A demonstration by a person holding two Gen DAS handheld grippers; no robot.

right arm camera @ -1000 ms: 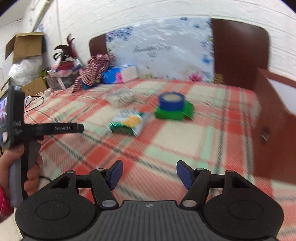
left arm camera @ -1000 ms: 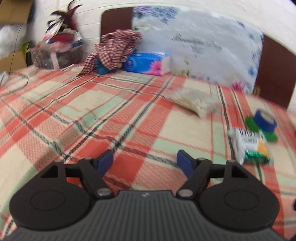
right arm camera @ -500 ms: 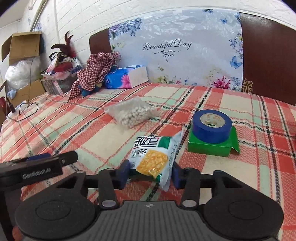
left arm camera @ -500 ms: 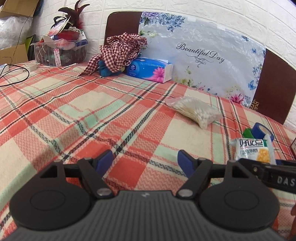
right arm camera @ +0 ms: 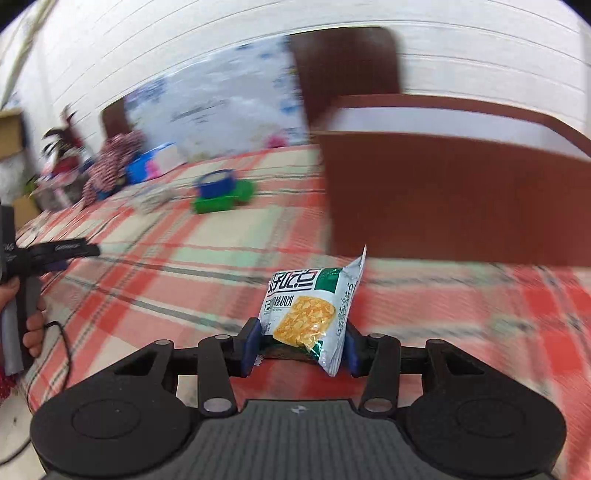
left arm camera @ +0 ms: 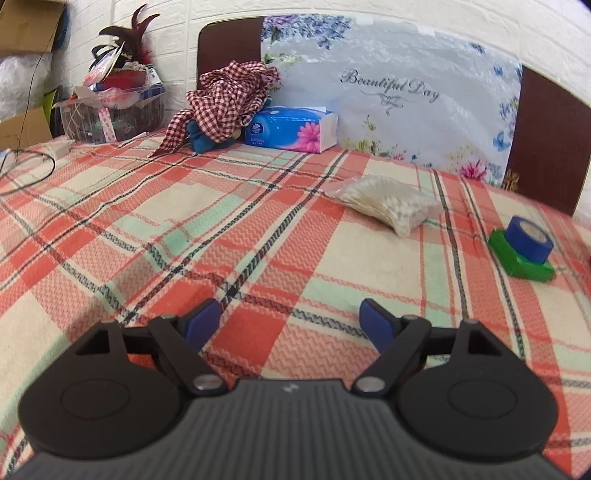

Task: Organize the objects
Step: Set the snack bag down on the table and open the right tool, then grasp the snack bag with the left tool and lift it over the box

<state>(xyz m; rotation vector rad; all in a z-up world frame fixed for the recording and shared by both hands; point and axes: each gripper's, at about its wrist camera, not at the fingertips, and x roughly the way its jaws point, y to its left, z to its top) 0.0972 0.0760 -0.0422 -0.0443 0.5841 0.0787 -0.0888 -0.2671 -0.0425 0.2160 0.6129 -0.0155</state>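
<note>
Right gripper (right arm camera: 301,345) grips the snack packet (right arm camera: 308,314), jaws easing apart; left gripper (left arm camera: 290,323) empty over plaid bed (left arm camera: 258,221), jaws opening.

A home bedroom is shown: a bed covered by a plaid blanket (left arm camera: 229,229), a dark wooden headboard (left arm camera: 546,133) at 12 o'clock, and cardboard boxes (left arm camera: 22,33) stacked at 10 o'clock.

The right wrist view is smeared by motion: the blue tape roll (right arm camera: 216,183) and brown box (right arm camera: 454,192) lack detail. The snack packet (right arm camera: 310,314) hides its lower end behind the claw pads. The person's hand (right arm camera: 31,325) is cut off at the left edge.
</note>
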